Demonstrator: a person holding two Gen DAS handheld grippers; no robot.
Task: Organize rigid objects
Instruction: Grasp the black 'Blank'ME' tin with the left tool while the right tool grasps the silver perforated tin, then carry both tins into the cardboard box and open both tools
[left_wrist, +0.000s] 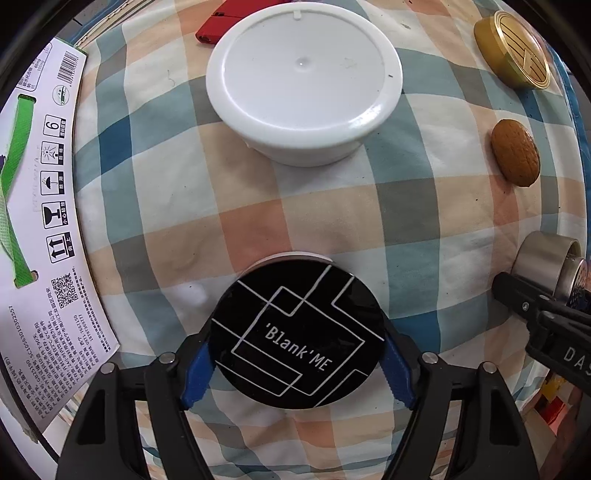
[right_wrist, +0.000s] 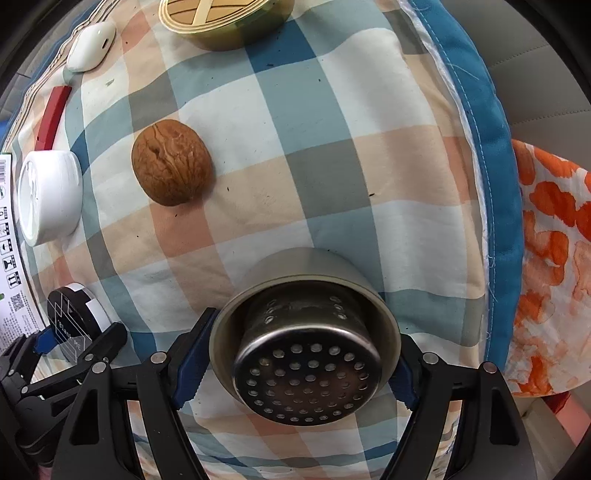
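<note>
Left wrist view: the left gripper (left_wrist: 297, 363) is seen with its jaws closed on a black round compact (left_wrist: 299, 334) lettered in white, held just above the checked cloth (left_wrist: 280, 210). A white lidded tub (left_wrist: 304, 86) sits beyond it; its contents are hidden. A gold round tin (left_wrist: 513, 53) and a walnut (left_wrist: 515, 153) lie near the cloth's right edge, a printed carton (left_wrist: 48, 221) along the left. In the right wrist view, the right gripper (right_wrist: 295, 373) is seen with its jaws gripping a steel cup (right_wrist: 306, 332) with a perforated strainer (right_wrist: 308, 380) nested inside. Open cloth is left between cup and walnut; the blue border (right_wrist: 496, 184) runs close on the right.
</note>
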